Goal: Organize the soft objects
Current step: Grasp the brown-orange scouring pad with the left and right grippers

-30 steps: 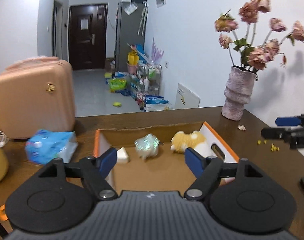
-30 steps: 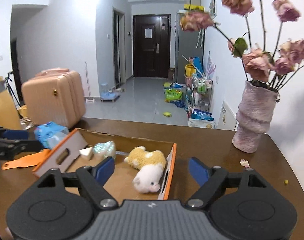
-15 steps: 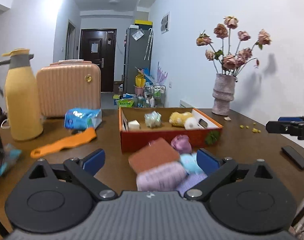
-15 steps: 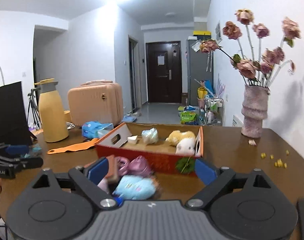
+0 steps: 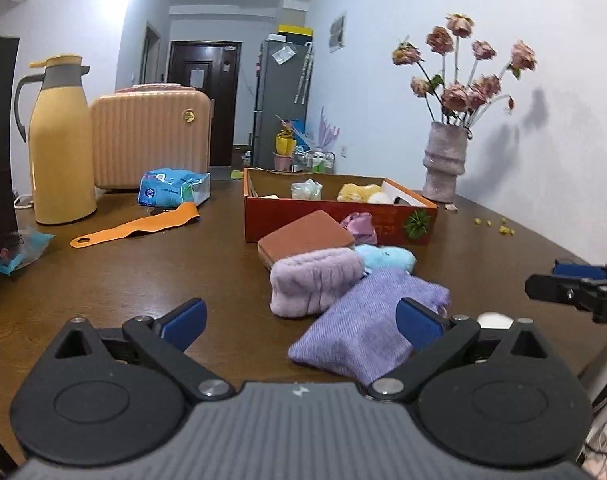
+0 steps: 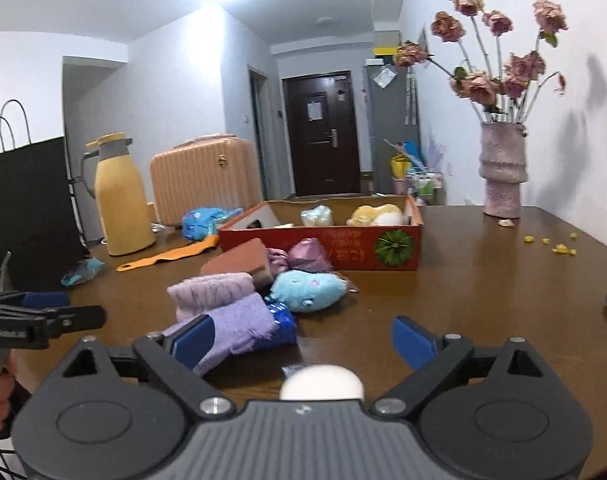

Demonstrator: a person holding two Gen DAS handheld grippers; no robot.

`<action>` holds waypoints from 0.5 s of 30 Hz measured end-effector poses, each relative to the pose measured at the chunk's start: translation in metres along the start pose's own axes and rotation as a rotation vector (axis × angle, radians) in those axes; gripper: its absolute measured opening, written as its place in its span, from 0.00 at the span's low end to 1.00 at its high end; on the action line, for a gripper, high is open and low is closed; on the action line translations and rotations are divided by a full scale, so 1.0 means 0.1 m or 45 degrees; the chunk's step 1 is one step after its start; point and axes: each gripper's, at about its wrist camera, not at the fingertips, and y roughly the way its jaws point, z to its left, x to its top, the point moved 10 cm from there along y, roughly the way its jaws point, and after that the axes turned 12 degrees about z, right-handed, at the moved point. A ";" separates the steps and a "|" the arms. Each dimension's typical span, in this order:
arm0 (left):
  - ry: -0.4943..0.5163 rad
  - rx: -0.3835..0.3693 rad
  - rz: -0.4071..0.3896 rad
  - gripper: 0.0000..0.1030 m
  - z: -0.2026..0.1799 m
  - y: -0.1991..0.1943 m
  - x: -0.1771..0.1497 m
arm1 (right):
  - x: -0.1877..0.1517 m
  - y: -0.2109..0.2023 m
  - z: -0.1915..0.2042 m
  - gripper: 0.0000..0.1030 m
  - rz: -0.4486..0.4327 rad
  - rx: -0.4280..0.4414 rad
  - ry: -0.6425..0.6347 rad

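Both grippers are sitting well back from the box now, where a second ago they were hanging right over its open top, and a heap of soft things that was out of sight then is lying in front of them. That heap is resting on the brown table just before the box's red front wall: a lavender knitted cloth nearest, a fluffy lilac roll touching it, a brown sponge block behind, a light blue plush and a mauve pouch leaning by the box. Inside the box a yellow plush and a pale wrapped bundle are already lying.

Around them a yellow thermos jug, a peach suitcase, a blue tissue pack and an orange shoehorn are standing or lying to the left, a vase of dried roses to the right.

Only the right wrist view is showing a white ball lying close under the right gripper, and a blue packet peeking from under the knitted cloth; the left view is showing just a sliver of the ball.

The left gripper has just been opening and is standing wide, its right finger in front of the knitted cloth, nothing pinched. The right gripper's jaws are also spread wide and gripping nothing
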 end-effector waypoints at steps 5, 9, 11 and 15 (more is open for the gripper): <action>-0.056 -0.004 0.041 1.00 0.11 0.30 0.13 | 0.10 0.24 0.03 0.87 0.024 0.041 -0.002; -0.138 -0.023 0.070 0.99 0.26 0.62 0.33 | 0.26 0.50 0.04 0.77 0.054 0.082 0.014; -0.179 -0.060 0.075 0.95 0.32 0.78 0.45 | 0.42 0.66 0.06 0.74 0.065 0.114 0.017; -0.306 -0.114 0.155 0.76 0.46 1.25 0.64 | 0.75 1.08 0.17 0.61 0.131 0.145 -0.007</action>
